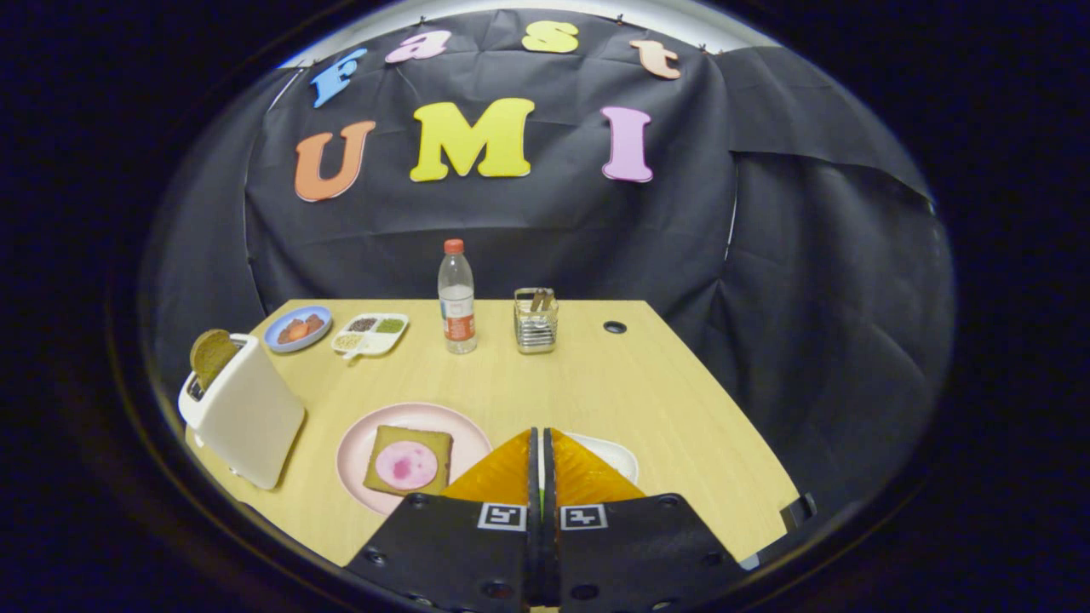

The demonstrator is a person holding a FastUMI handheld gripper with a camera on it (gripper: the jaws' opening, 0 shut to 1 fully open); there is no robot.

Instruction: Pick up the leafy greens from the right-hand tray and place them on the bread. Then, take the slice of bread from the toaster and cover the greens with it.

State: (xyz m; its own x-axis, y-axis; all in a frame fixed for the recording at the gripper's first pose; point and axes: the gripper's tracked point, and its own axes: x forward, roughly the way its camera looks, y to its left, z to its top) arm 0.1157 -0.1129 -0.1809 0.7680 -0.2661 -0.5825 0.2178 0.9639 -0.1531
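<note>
Black cloth is hanging behind a pale wooden tabletop [596,383] that's taking up the middle of the frame. Starting at the bottom centre, the gripper [542,451] is sitting with its two orange fingers [502,472] pressed together, only a thin dark seam between them, and nothing is showing in that seam, so it's closed on itself as far as I can see.

Just behind the right finger, a white tray [615,453] is peeking out at lower centre-right. Most of it is hidden by the fingers, so I can't tell what's lying in it, greens included.

Right beside the left finger, at lower centre-left, a pink plate [362,443] is carrying a slice of bread [409,460] with a round pink slice on top of it. The left finger is overlapping the plate's edge in the picture.

Further out at the left, a white toaster [247,413] is standing with a brown slice [211,356] poking up out of its slot.

Moving toward the back of the tabletop, upper left of the wood, a blue plate [297,328] is holding some orange pieces, and next to it a white divided dish [370,333] is holding little portions. A clear bottle [457,298] with a red cap is standing upright near centre, and a wire holder [536,321] is sitting just right of it.
</note>
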